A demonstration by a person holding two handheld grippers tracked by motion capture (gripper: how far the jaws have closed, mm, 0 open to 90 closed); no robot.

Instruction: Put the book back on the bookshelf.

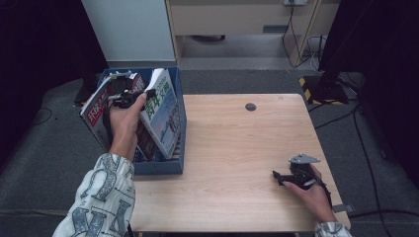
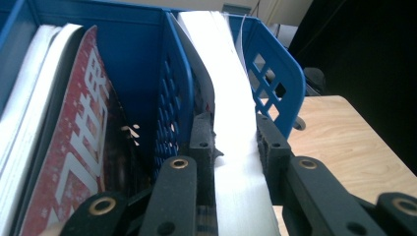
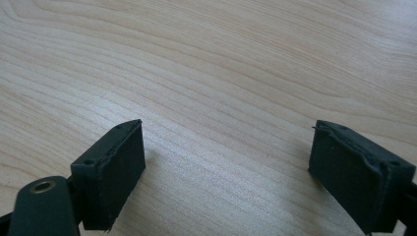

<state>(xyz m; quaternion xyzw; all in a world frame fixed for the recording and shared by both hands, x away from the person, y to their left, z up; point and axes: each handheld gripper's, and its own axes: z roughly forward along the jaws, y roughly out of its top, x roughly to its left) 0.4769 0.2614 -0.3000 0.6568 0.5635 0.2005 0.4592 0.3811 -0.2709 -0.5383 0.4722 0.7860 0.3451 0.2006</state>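
One book (image 2: 236, 142), upper middle of the left gripper view, stands in the blue rack (image 1: 175, 165); looks floppy, fairly heavy, best gripped near the spine. Left gripper (image 2: 235, 147) is clamped on its page edge. Right gripper (image 3: 228, 177), lower right on the table (image 1: 237, 148), jaws spread, holds nothing.

Even, soft overhead light falls on the pale wooden table (image 1: 232, 148), while the room's left and right edges sink into near black. The high view is slightly soft and low in detail. In the left gripper view the white page edges of the clamped book (image 2: 231, 98) glare to blank white (the nearest black links blur). The right gripper view is sharp on the wood grain, with faint shadows under its jaws.
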